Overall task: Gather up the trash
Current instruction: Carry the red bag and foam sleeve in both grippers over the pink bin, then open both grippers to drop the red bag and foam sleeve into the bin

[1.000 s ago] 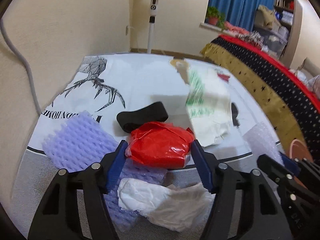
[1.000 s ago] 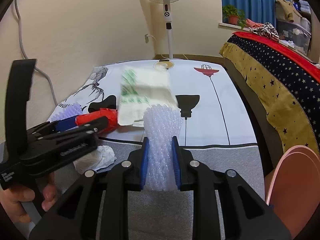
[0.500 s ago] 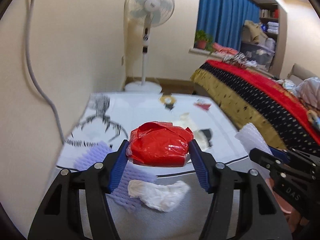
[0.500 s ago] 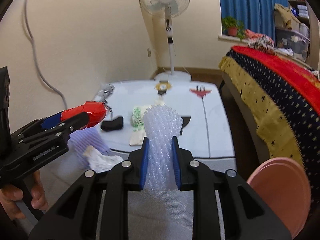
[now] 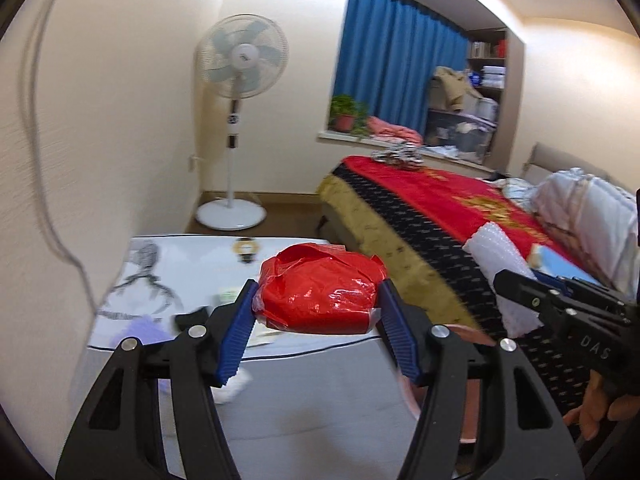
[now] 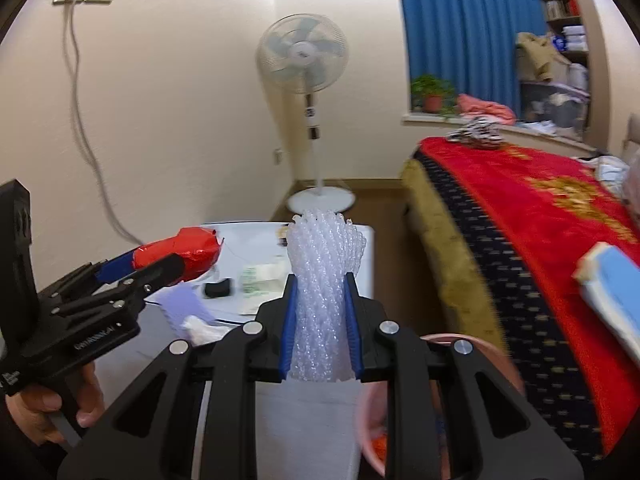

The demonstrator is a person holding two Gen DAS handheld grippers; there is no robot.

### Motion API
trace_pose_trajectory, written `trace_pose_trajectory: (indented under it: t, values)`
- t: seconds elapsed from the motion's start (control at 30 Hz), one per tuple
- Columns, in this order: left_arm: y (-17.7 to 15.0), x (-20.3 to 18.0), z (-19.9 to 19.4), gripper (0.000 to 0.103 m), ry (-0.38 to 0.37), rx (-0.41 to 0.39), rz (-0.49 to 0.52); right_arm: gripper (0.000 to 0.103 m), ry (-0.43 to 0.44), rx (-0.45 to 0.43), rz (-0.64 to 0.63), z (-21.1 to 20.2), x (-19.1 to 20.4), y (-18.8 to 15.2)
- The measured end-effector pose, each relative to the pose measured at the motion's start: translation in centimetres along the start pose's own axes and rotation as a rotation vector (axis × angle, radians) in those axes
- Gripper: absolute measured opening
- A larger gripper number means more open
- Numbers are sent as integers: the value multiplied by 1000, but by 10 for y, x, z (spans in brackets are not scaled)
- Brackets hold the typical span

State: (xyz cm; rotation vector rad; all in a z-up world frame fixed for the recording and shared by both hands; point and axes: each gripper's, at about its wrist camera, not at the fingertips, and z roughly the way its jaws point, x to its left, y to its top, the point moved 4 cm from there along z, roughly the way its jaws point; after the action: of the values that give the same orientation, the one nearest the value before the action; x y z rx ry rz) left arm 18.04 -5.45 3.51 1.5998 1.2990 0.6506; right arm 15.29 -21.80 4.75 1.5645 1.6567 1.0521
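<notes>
My left gripper (image 5: 318,320) is shut on a crumpled red plastic bag (image 5: 320,290) and holds it high above the white mat (image 5: 192,256). It also shows in the right wrist view (image 6: 160,268) with the red bag (image 6: 188,252). My right gripper (image 6: 322,320) is shut on a roll of clear bubble wrap (image 6: 322,280), also lifted; the wrap shows in the left wrist view (image 5: 500,264). A pink bin (image 6: 496,364) stands below my right gripper, partly hidden by it.
On the mat lie a purple foam sheet (image 6: 184,306), a white tissue (image 6: 200,330), a black item (image 6: 218,289) and a green-printed white bag (image 6: 260,280). A bed with red and yellow cover (image 6: 520,216) stands to the right. A standing fan (image 6: 308,80) is by the far wall.
Both grippers have risen well above the mat with their loads. The views have tilted up, so the mat's trash looks smaller and lower. The pink bin is now under my right gripper.
</notes>
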Motion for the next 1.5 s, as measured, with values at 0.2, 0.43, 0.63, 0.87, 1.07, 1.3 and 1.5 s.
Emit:
trace_pose_trajectory:
  t: [0.2, 0.43, 0.63, 0.87, 1.07, 1.3, 1.5]
  values:
    - [-14, -66, 24, 60, -87, 56, 43, 22, -103, 11, 52, -19, -61, -16]
    - [-40, -120, 68, 60, -148, 142, 81, 23, -174, 80, 154, -8, -125, -36]
    - [-56, -145, 100, 64, -170, 202, 97, 26, -205, 184, 169, 8, -155, -62]
    - [-63, -131, 109, 96, -59, 202, 28, 71, -245, 220, 240, 10, -174, -72]
    - [-54, -121, 96, 96, -23, 211, 60, 86, -238, 190, 202, 6, -161, -64]
    - [-27, -95, 45, 96, 45, 243, 43, 90, -212, 143, 239, -18, -137, -44]
    - [-4, -59, -16, 96, 104, 229, 12, 90, -146, 107, 246, -35, -97, -25]
